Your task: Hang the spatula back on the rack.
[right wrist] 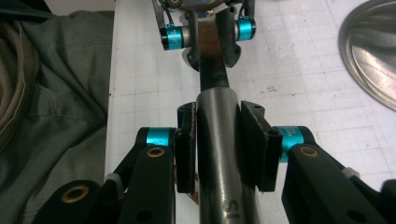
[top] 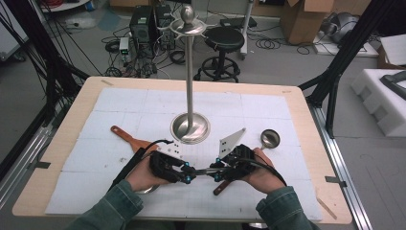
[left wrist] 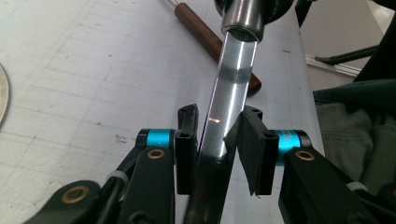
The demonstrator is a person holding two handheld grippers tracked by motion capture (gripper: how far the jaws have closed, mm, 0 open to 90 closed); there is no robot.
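1. Steel and dark wood made up the utensil [top: 205, 171] held between the two grippers, lifted level above the near edge of the table [top: 306, 124], near its middle.
2. The left gripper [top: 187, 175] pinched the flat metal shaft [left wrist: 229, 93]; in the left gripper view both pads pressed its sides.
3. The right gripper [top: 218, 172] clamped the round metal end of the same utensil [right wrist: 224, 140], its jaws pressed against it on both sides.
4. The two grippers faced each other, tips nearly meeting, each held in a hand with a green sleeve.
5. A tall metal stand [top: 190, 125] stood on its round base toward the middle of the table, just beyond the grippers.
6. A wooden spatula [top: 128, 138] lay to the left of the base, toward the table's left edge.
7. A small metal ladle [top: 270, 138] lay to its right, toward the right edge.
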